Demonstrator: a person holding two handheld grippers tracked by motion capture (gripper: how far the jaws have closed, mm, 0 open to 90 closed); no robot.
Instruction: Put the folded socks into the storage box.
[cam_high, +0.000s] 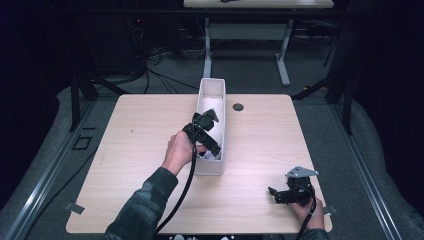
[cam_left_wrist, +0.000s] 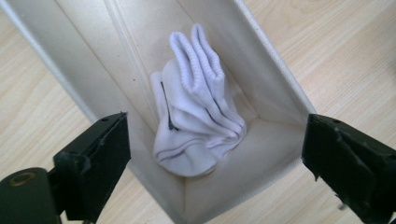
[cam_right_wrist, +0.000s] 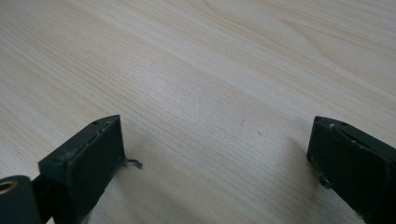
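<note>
Nearest the high camera, the right gripper (cam_high: 280, 194) rests on the pale wooden table (cam_high: 150, 165) at its near right corner, jaws spread wide with nothing but bare wood grain between them. Farther in, the left gripper (cam_high: 206, 131) hangs over the near end of the long white open-topped storage box (cam_high: 201, 100), its jaws standing wide apart and clear of everything. Below them, in the left gripper view, the bundled white ribbed-cuff sock pair (cam_left_wrist: 196, 112) lies at the bottom of the box, tucked against the end wall, touched by neither pad. That bundle looks light, soft and easily squashed, unlikely to slip or break; a grip across the thick folded middle or the doubled cuffs would probably hold best, since a loose edge could let it unfold. Beyond the box, a small dark round grommet (cam_high: 238, 106) sits in the tabletop.
</note>
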